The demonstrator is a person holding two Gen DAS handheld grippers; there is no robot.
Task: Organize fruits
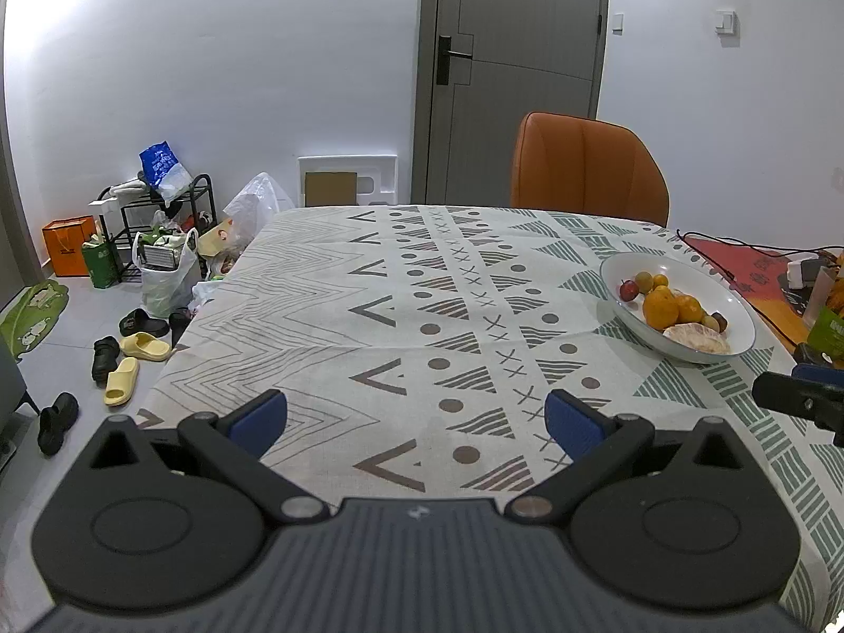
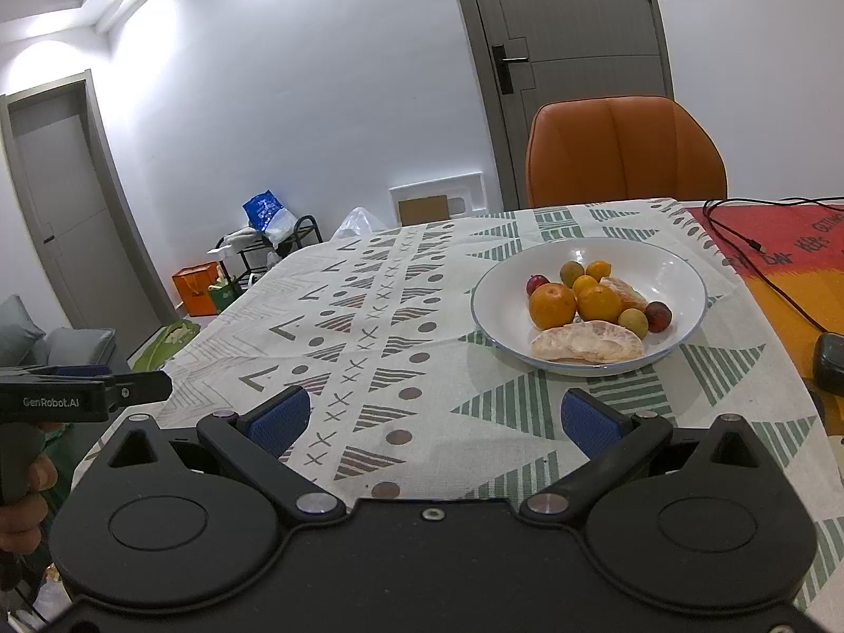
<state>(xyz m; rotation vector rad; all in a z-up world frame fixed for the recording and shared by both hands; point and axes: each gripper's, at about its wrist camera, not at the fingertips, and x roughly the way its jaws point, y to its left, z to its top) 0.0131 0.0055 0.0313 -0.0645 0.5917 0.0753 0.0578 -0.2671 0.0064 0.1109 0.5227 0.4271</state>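
A white bowl (image 2: 680,277) with a thin blue rim stands on the patterned tablecloth and holds the fruit: two large oranges (image 2: 552,305), small yellow-green fruits (image 2: 632,322), dark red plums (image 2: 658,315) and peeled pomelo pieces (image 2: 585,342). The same bowl (image 1: 709,277) appears at the right in the left wrist view. My right gripper (image 2: 431,418) is open above the cloth, short of the bowl and a little to its left, with nothing between its blue pads. My left gripper (image 1: 416,419) is open too, over bare cloth well left of the bowl.
An orange chair (image 2: 625,150) stands behind the table's far edge. A red and orange mat (image 2: 780,258) with a black cable (image 2: 738,235) lies right of the bowl, and a dark object (image 2: 829,361) sits at the right edge. Bags, a rack and slippers (image 1: 134,353) litter the floor at left.
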